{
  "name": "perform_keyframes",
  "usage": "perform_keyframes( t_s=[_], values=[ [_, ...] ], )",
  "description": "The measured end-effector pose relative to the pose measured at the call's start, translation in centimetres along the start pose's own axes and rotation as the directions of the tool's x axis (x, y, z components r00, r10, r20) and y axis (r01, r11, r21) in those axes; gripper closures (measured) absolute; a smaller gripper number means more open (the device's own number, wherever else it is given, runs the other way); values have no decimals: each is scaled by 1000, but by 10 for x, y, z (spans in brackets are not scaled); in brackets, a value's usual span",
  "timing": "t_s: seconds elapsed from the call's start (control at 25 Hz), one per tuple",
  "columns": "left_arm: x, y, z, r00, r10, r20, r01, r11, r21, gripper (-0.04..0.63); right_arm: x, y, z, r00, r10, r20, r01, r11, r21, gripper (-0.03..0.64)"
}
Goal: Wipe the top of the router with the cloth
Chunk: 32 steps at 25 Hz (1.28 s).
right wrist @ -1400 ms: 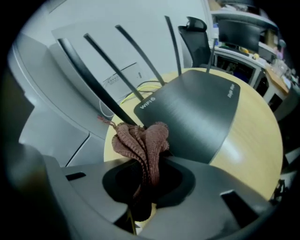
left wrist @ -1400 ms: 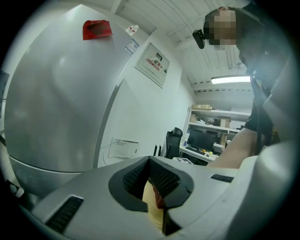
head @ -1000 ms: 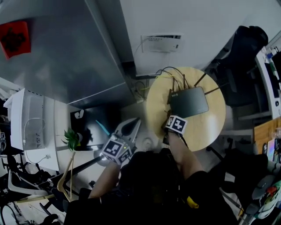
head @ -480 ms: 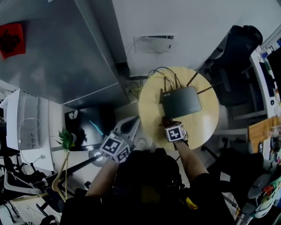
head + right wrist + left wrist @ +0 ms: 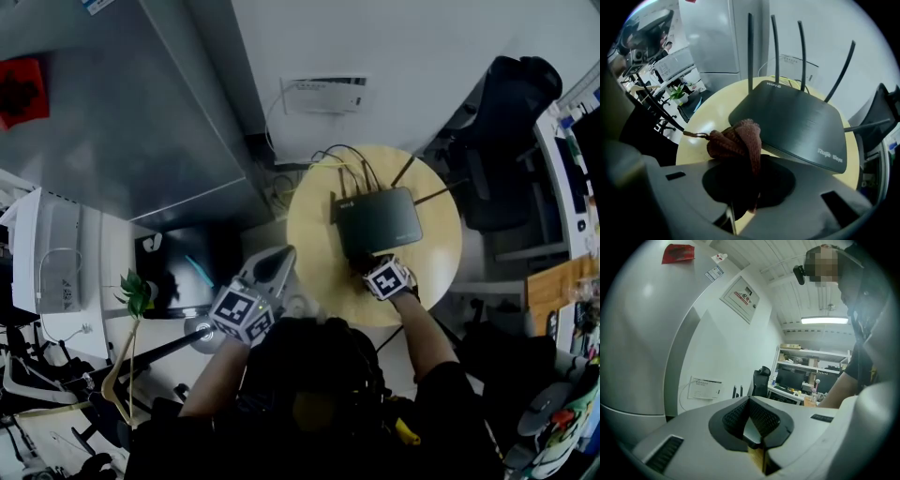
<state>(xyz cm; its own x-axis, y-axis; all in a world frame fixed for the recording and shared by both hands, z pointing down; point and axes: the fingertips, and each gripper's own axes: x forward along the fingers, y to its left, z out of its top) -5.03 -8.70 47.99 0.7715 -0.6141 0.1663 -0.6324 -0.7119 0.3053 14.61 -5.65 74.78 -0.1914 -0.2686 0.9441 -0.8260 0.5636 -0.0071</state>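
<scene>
Router (image 5: pixel 378 223) wipe seemingly starting: right tool (image 5: pixel 740 197) grips brown cloth (image 5: pixel 736 140) at its 6 o'clock edge and should sweep toward 12; left tool (image 5: pixel 751 420) closed, empty.

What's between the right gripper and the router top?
The cloth: a bunched reddish-brown wad clamped in the right gripper, its front reaching the router at the near edge. The right gripper view shows it.
</scene>
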Motion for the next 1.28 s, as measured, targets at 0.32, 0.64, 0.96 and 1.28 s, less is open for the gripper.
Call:
perform_keyframes(
  t_s=[0.32, 0.64, 0.96, 1.28],
  values=[
    [13, -4, 6, 1000, 30, -1, -30, 999, 20, 597, -8, -50, -19, 1000, 0, 0, 0, 1000, 16, 551],
    [20, 1, 8, 998, 68, 9, -68, 997, 22, 597, -9, -90, -46, 1000, 13, -26, -10, 994, 108, 549],
    [16, 10, 8, 996, 95, 5, -95, 996, 0, 597, -14, -127, -72, 996, -16, -86, 34, 978, 205, 549],
    [11, 16, 9, 995, 104, 7, -104, 995, 1, 597, -20, -150, -85, 992, -54, -112, 84, 956, 282, 549]
  ],
)
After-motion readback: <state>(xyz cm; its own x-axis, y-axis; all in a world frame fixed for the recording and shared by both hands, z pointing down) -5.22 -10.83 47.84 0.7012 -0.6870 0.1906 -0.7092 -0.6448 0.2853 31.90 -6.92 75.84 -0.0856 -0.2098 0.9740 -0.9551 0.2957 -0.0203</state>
